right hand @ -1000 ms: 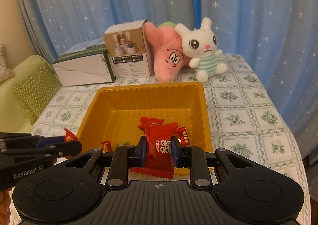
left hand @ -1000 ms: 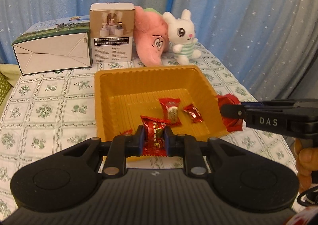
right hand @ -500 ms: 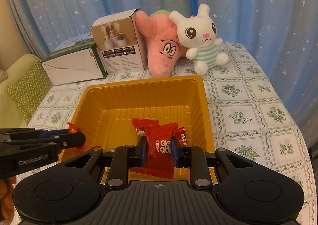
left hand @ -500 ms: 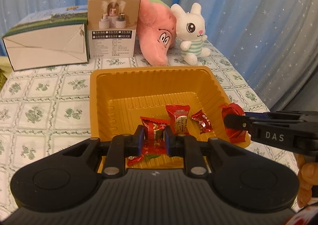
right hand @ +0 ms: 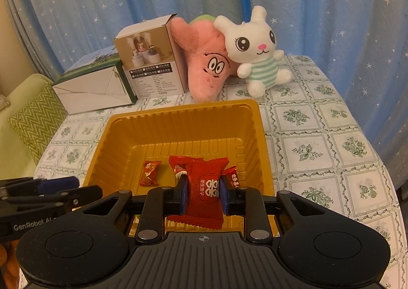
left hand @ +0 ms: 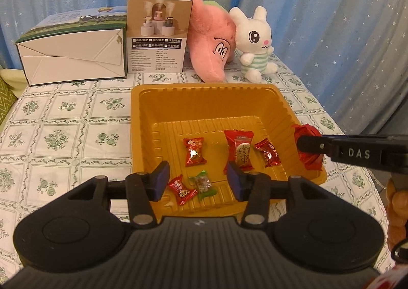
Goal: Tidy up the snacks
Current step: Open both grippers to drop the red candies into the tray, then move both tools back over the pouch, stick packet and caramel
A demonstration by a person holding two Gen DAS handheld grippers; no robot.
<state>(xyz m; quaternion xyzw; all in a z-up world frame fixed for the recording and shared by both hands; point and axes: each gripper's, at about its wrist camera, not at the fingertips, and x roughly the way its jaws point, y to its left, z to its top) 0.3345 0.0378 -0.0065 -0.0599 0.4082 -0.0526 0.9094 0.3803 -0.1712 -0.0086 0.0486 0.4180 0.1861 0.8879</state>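
While our right claw point(right hand: 203, 193) pinches a red packet point(right hand: 204, 188) upright just above the tray's point(right hand: 178, 120) near edge, the drop lies straight below. Our left claw point(left hand: 197, 180) has just been opening; nothing sits between its pads, with sweets point(left hand: 195, 151) lying on the tray floor below.

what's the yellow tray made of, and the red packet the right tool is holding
The yellow tray looks like thin moulded plastic with a slightly glossy finish: its walls are ribbed and the rim is rolled. The red packet in the right tool looks like printed plastic film, fairly matte, with crimped zigzag ends; whether it is foil-lined I cannot tell.
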